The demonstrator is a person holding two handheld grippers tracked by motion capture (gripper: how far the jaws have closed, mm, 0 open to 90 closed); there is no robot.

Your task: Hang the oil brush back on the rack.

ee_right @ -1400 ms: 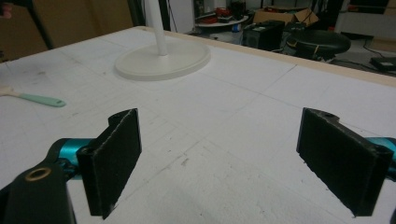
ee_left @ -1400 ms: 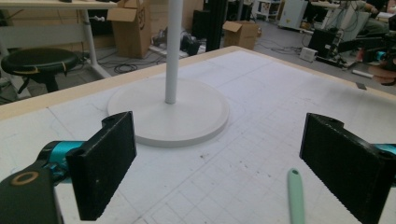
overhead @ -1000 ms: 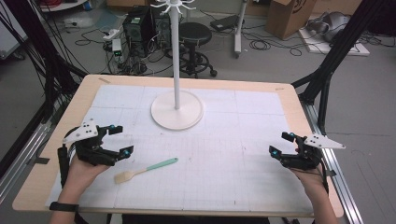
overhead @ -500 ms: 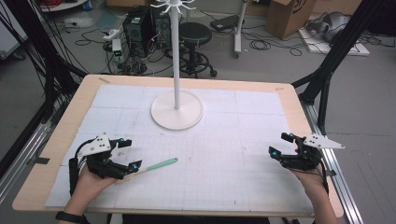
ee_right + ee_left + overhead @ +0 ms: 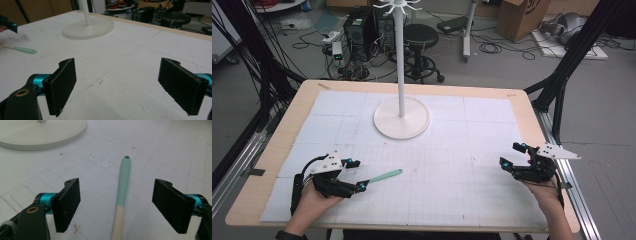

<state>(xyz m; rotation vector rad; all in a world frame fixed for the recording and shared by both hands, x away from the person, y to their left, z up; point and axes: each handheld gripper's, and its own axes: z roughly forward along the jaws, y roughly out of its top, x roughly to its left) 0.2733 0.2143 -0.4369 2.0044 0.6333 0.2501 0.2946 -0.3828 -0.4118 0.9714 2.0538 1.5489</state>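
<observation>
Near the front-left corner of the gridded white mat [image 5: 462,165], seen from the high view, the left gripper [image 5: 357,176] sits low over the pale end of a mint-handled utensil [image 5: 384,176], whose green handle points out toward the middle of the table. Behind it stands a white hook stand [image 5: 401,116] on a round base. The right gripper [image 5: 511,157] rests at the front-right, well apart from the utensil, with nothing between its jaws.

Along the left gripper view, the utensil [image 5: 123,195] lies on the mat between the two black pads [image 5: 67,203], its handle running away from the camera to a small hanging hole at the tip, the cream part nearest. The jaws have just been closing, yet both pads stand clear of the handle with mat visible on either side, so they are spread around it, not pinching. The handle lies nearer the middle than either pad, slightly angled.

Through the right gripper view, its own jaws are spread wide over bare mat; the stand's base [image 5: 88,29] is ahead and the utensil [image 5: 23,50] lies far off at the left edge.

My judgement of the risk: the handle is thin and lies flat, so if the pads close above it they may skim over it, or one pad may reach it first and roll or push it sideways out of the grip.
</observation>
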